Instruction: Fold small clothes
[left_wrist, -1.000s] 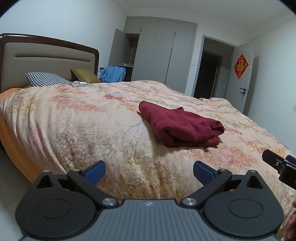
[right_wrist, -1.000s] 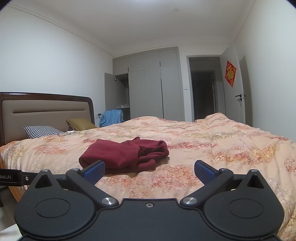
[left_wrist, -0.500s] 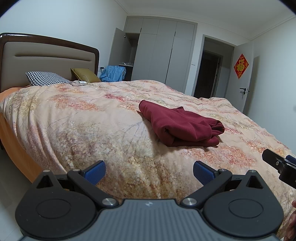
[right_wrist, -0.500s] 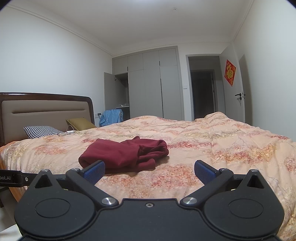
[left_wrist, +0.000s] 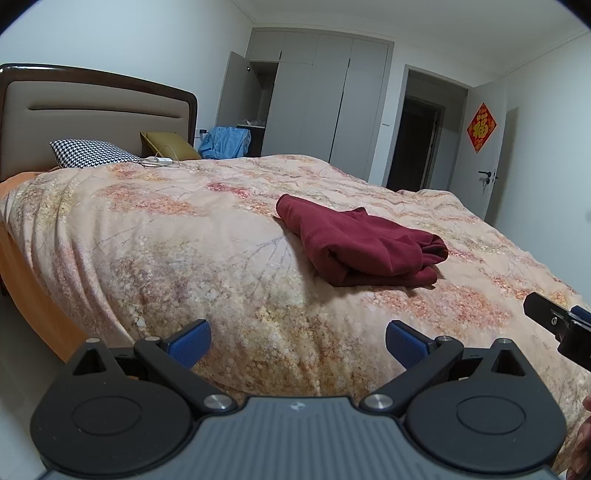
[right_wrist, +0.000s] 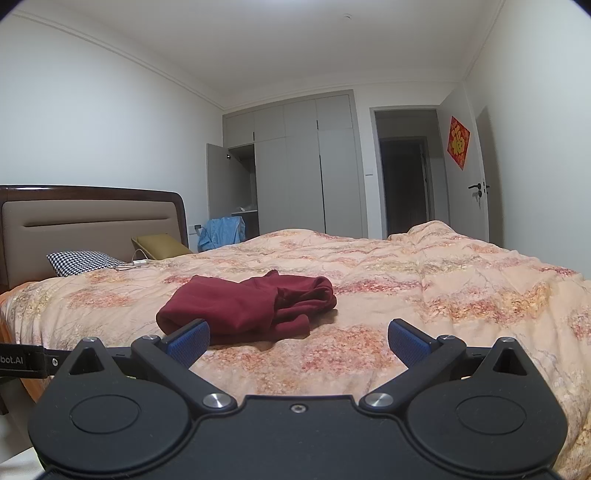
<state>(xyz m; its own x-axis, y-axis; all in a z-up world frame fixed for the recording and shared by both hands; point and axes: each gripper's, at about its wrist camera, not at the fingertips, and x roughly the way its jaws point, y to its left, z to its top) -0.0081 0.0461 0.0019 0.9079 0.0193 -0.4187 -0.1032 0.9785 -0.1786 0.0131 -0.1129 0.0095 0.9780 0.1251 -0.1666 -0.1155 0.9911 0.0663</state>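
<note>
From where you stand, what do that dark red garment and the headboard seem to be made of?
The dark red garment looks like a soft matte knit, perhaps cotton or fleece: fine ribbing shows and its folds are thick and rounded. The headboard appears to have a glossy dark wood frame, judging by its sheen, around a smooth beige padded panel, possibly leather or imitation.

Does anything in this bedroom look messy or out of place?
Mostly tidy. The dark red garment lies bunched on the quilt, its folds uneven. One wardrobe door hangs open, with blue fabric heaped below it. Nothing looks spilled or damaged.
</note>
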